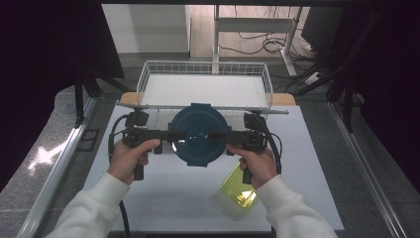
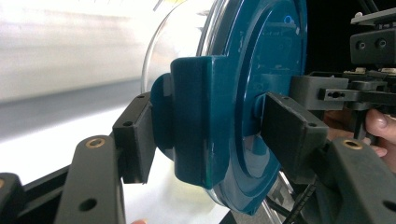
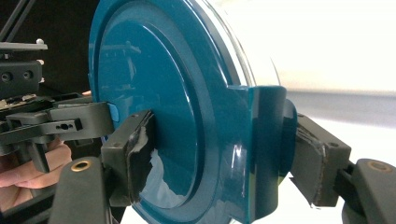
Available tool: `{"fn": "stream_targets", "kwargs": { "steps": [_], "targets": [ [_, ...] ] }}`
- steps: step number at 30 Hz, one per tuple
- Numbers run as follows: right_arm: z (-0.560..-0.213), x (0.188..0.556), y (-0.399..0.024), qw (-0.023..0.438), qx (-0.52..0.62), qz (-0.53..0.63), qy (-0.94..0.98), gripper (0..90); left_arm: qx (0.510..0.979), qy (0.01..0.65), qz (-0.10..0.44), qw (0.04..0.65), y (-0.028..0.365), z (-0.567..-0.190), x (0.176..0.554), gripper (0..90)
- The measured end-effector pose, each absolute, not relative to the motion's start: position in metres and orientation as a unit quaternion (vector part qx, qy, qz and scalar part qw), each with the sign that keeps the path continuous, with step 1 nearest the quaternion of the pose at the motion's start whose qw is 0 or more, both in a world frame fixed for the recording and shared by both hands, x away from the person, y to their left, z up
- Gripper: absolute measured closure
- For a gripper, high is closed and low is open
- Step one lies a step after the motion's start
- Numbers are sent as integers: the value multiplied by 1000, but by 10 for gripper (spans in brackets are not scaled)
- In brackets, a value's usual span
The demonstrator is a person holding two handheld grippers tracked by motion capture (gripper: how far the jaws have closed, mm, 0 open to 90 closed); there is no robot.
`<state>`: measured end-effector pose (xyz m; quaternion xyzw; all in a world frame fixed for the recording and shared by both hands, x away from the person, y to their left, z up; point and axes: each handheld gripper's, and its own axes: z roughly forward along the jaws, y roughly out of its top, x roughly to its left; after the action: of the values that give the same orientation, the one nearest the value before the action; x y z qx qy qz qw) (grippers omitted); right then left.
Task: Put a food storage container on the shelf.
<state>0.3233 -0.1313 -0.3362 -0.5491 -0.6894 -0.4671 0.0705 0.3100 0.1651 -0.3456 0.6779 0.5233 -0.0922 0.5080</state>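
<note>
A white desk [image 1: 163,193] stands in a dim room, with a wire basket [image 1: 148,74] at its far edge. Just in front of the basket, a round teal lid [image 1: 198,135] is held above the desk. The left gripper [image 1: 167,135] and the right gripper [image 1: 229,135] each pinch a clip tab on opposite rims. A yellow-green container [image 1: 237,191] lies near the right hand [image 1: 257,163].

A white wire basket [image 1: 204,74] stood at the far edge of the white table [image 1: 163,198], a translucent yellow container [image 1: 236,191] lay on the table's near right part, and beyond the table a grey metal frame [image 1: 257,29] and loose cables [image 1: 270,45] occupied the floor.
</note>
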Motion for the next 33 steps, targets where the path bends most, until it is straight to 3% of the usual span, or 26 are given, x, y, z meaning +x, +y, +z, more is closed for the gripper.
{"fn": "stream_targets", "kwargs": {
  "steps": [33],
  "targets": [
    [-289, 383, -140, 53, -533, -473, -700, 291, 682, 507, -73, 522, 158, -303, 367, 381]
  ]
}}
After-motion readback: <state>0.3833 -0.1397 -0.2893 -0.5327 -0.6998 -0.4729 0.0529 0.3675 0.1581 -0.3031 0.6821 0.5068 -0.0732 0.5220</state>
